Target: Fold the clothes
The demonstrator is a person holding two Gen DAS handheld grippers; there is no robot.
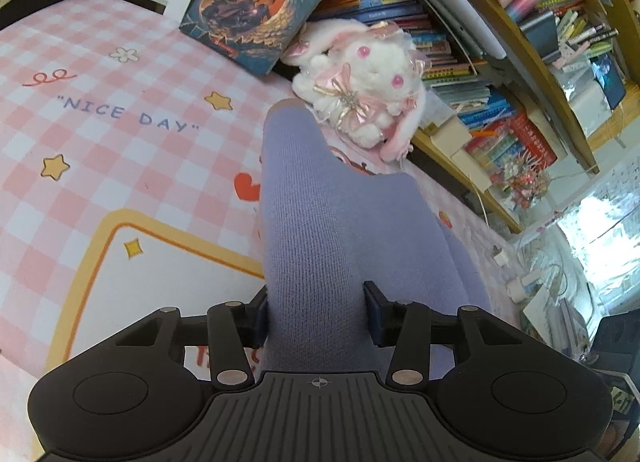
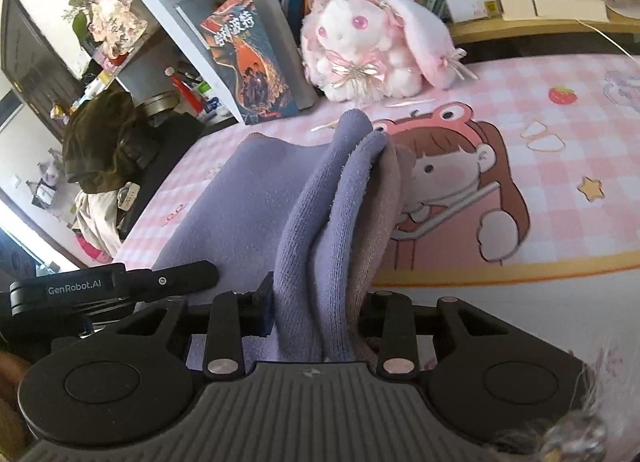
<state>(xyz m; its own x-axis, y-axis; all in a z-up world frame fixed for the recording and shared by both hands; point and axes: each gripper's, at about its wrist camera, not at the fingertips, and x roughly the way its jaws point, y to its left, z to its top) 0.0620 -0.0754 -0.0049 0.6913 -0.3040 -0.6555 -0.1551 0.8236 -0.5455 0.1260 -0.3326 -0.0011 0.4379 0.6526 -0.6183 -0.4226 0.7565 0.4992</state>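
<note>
Between both tongs, left tongs [image 1: 318,312] and right tongs [image 2: 318,312], the lilac garment [image 2: 256,197] sits bunched, clamped.

A white and pink plush rabbit with ribbon bows [image 1: 362,77] is sitting on the pink checked printed mat [image 1: 100,133] covering the tabletop; a thick paperback with a dark dragon cover [image 1: 260,1] is leaning just beside it; rows of colourful books are filling the wooden bookshelf [image 1: 496,73] behind; in the right wrist view a dark olive crumpled cloth [image 2: 100,137] is lying past the mat's far left edge, near a bunch of dried flowers [image 2: 108,17].
</note>
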